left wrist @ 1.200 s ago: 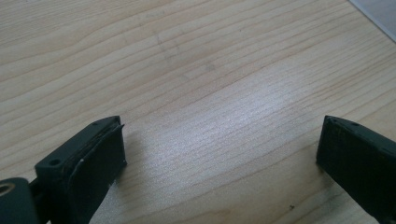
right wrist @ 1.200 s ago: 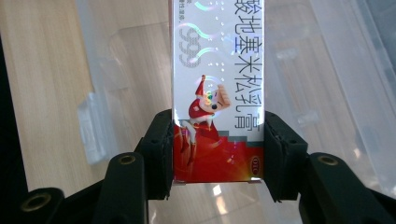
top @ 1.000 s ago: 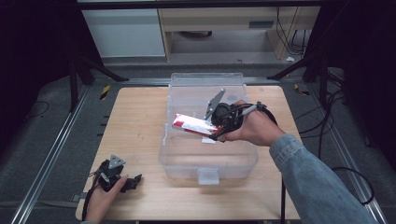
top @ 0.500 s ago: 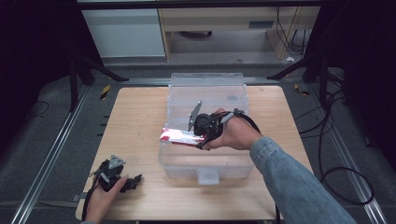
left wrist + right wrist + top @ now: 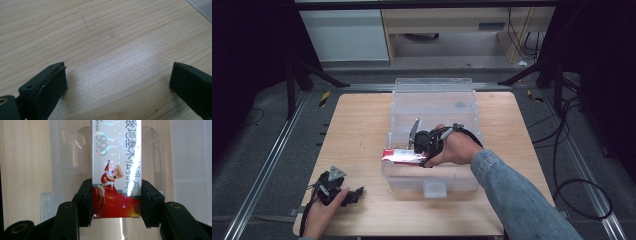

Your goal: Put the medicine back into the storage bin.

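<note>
Clear plastic walled the scene from the high view: the right gripper hung inside the open storage bin, near its front left corner, with a red and white box clamped in its jaws and sticking out to the left, level with the bin's rim. The person's right hand wrapped the gripper from behind. Well apart, at the table's near left corner, the left gripper rested on the wood in the left hand.

From the left gripper view, its jaws stood wide with bare wood grain between them.

From the right gripper view, both pads pressed the box's red lower end, a cartoon figure and printed characters running away from the jaws, with the bin's clear floor just beyond it.
</note>
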Demonstrator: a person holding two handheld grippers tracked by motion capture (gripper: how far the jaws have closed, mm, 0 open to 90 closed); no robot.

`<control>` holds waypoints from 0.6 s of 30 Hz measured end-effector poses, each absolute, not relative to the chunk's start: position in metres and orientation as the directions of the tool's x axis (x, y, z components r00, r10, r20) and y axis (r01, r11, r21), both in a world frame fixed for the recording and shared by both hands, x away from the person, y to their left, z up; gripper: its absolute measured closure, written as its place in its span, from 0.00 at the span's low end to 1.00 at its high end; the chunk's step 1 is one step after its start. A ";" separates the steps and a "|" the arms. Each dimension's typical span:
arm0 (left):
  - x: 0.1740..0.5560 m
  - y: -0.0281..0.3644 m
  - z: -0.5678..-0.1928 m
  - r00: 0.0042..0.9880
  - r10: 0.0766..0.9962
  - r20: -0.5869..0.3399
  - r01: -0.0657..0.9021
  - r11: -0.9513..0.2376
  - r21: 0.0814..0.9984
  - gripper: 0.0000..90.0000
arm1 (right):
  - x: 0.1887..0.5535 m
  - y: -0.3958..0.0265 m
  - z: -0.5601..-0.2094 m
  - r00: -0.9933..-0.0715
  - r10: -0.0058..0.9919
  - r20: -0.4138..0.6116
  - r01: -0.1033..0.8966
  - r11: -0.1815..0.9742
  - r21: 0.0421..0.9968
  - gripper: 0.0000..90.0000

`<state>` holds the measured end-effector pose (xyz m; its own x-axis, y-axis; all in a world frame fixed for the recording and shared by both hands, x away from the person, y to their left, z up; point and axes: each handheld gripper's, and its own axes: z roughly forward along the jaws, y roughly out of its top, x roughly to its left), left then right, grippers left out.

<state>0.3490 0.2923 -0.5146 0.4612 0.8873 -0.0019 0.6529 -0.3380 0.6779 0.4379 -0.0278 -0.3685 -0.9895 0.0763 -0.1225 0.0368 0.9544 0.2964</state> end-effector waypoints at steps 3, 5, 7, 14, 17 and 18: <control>0.349 0.292 -0.515 0.461 0.887 -0.001 0.653 -0.338 0.678 0.01 | 0.438 -0.030 -0.370 -0.990 0.076 -0.118 0.039 0.956 0.291 0.57; 0.349 0.292 -0.515 0.461 0.887 -0.001 0.653 -0.338 0.678 0.01 | 0.439 -0.032 -0.371 -0.990 0.077 -0.115 0.042 0.958 0.284 0.57; 0.349 0.292 -0.515 0.462 0.887 -0.002 0.653 -0.338 0.678 0.01 | 0.440 -0.032 -0.373 -0.991 0.077 -0.114 0.042 0.960 0.277 0.57; 0.349 0.292 -0.515 0.462 0.887 -0.002 0.652 -0.339 0.678 0.01 | 0.442 -0.030 -0.380 -0.992 0.058 -0.113 0.029 0.968 0.249 0.57; 0.349 0.292 -0.515 0.462 0.887 -0.001 0.652 -0.338 0.678 0.01 | 0.443 -0.028 -0.384 -0.993 0.058 -0.107 0.030 0.970 0.242 0.57; 0.349 0.292 -0.515 0.462 0.887 -0.001 0.652 -0.338 0.678 0.01 | 0.444 -0.027 -0.385 -0.992 0.058 -0.108 0.031 0.972 0.233 0.57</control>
